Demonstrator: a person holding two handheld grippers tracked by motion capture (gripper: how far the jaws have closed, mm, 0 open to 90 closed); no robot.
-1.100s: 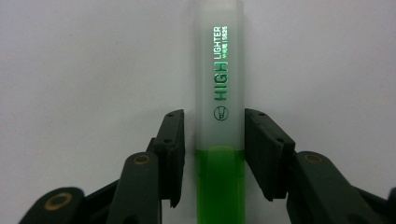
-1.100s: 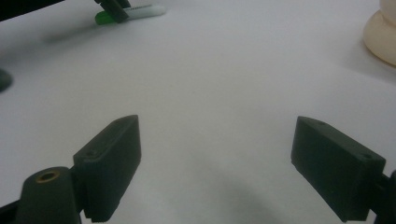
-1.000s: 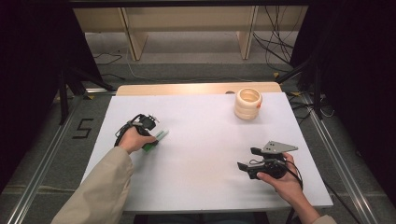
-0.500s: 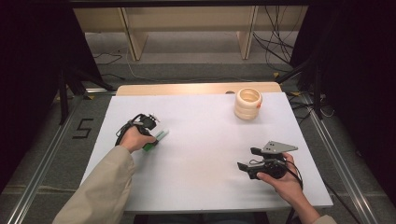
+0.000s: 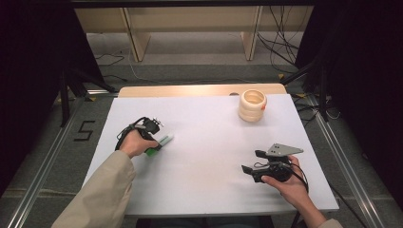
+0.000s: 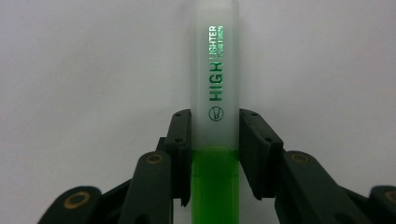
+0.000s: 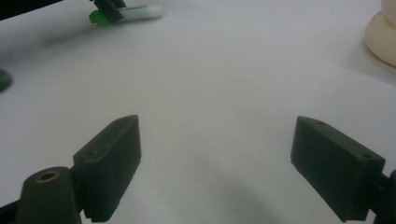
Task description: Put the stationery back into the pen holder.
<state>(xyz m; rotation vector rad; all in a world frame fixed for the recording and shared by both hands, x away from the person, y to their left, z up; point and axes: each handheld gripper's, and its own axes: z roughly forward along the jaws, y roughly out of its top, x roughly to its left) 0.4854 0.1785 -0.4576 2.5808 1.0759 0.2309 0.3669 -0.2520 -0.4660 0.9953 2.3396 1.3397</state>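
A green highlighter (image 5: 163, 140) with a clear frosted cap lies on the white table (image 5: 209, 128) at the left. My left gripper (image 5: 153, 148) is shut on it; its jaws have just been closing, and both pads now press the barrel where cap meets green body (image 6: 215, 70). In the left gripper view, my left gripper (image 6: 215, 128) has the cap pointing away from it. My right gripper (image 5: 252, 161) rests at the right front of the table, held in a hand. Its jaws stand wide apart (image 7: 217, 135) over bare table. The highlighter (image 7: 135, 11) also appears far off in that view.
A cream ribbed cup (image 5: 252, 105) stands at the table's back right, and its edge (image 7: 383, 32) shows in the right gripper view. A wooden strip (image 5: 190, 90) runs along the far edge. Cables lie on the floor beyond.
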